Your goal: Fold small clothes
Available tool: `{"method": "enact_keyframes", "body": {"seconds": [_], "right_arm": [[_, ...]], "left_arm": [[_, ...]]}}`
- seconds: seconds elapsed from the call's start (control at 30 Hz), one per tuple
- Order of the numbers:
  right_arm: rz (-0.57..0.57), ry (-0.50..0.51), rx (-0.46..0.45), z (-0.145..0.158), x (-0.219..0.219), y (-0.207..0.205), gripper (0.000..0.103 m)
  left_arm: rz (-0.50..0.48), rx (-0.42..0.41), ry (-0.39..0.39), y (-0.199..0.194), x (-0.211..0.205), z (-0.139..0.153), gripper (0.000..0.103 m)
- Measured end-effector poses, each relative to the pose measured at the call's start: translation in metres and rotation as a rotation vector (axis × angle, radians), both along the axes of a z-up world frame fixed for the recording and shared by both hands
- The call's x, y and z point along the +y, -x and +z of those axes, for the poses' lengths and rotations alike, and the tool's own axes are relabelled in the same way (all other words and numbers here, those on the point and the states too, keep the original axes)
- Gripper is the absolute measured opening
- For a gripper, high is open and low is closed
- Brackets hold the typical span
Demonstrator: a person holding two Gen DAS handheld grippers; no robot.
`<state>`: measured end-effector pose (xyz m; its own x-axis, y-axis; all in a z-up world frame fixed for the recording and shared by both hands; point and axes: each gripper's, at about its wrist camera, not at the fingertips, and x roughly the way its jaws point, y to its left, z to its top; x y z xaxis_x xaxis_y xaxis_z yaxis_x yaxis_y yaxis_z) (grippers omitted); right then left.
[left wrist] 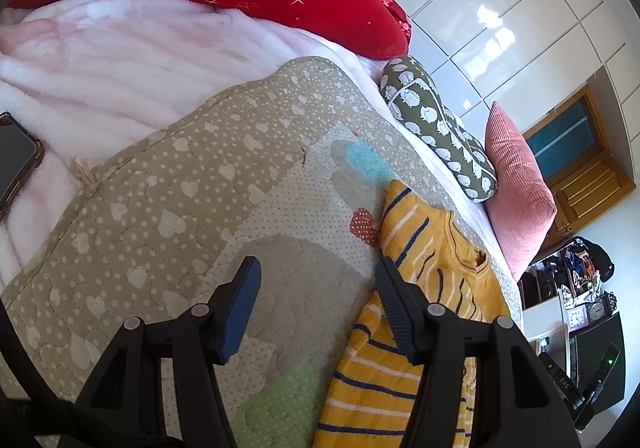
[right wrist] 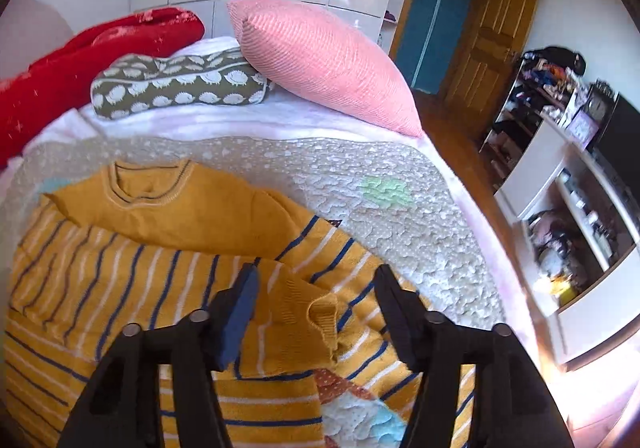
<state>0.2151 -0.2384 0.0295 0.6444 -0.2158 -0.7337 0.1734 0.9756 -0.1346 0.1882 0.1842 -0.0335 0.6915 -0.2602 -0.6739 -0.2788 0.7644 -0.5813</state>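
- The yellow striped sweater is spread on the quilted mat on the bed, filling the lower left and centre of the right wrist view, with its plain collar toward the top of the frame.
- One sleeve is laid across the body; its ribbed cuff lies at lower centre, between the open fingers.
- The right gripper is seen with its jaws apart above the cuff; no pad presses on the knit, so nothing is held.
- In the left wrist view the sweater runs down the lower right of the frame. The left gripper is held about half open and empty, one finger over bare mat, the other in front of the sweater's edge.
- The sleeve fold is judged laid; the other sleeve or a body fold is judged to remain.
- An edge of the knit would next need to be pinched and carried across.
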Motion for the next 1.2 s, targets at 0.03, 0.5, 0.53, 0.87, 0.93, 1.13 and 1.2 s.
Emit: {"method": "enact_keyframes", "body": {"seconds": [0.03, 0.5, 0.53, 0.87, 0.93, 1.13, 1.2], "right_arm": [[0.006, -0.064, 0.01, -0.001, -0.003, 0.002, 0.039], [-0.115, -0.394, -0.028, -0.035, -0.099, 0.109, 0.063], [-0.151, -0.385, -0.06, -0.029, -0.117, 0.134, 0.065], [-0.42, -0.593, -0.165, -0.05, -0.258, 0.319, 0.067], [-0.424, -0.644, -0.162, -0.064, -0.262, 0.327, 0.067], [-0.462, -0.591, -0.087, -0.1, -0.252, 0.308, 0.067], [-0.447, -0.571, -0.094, -0.101, -0.247, 0.303, 0.028]], "left_arm": [[-0.012, -0.002, -0.001, 0.001, -0.004, 0.002, 0.058], [-0.244, 0.046, -0.157, 0.136, -0.068, 0.022, 0.061], [-0.257, 0.061, -0.17, 0.146, -0.075, 0.021, 0.061], [-0.355, 0.031, -0.229, 0.174, -0.16, 0.051, 0.061], [-0.389, 0.024, -0.234, 0.173, -0.178, 0.057, 0.061], [-0.442, 0.019, -0.266, 0.179, -0.205, 0.066, 0.061], [-0.436, 0.023, -0.275, 0.179, -0.201, 0.065, 0.061]]}}
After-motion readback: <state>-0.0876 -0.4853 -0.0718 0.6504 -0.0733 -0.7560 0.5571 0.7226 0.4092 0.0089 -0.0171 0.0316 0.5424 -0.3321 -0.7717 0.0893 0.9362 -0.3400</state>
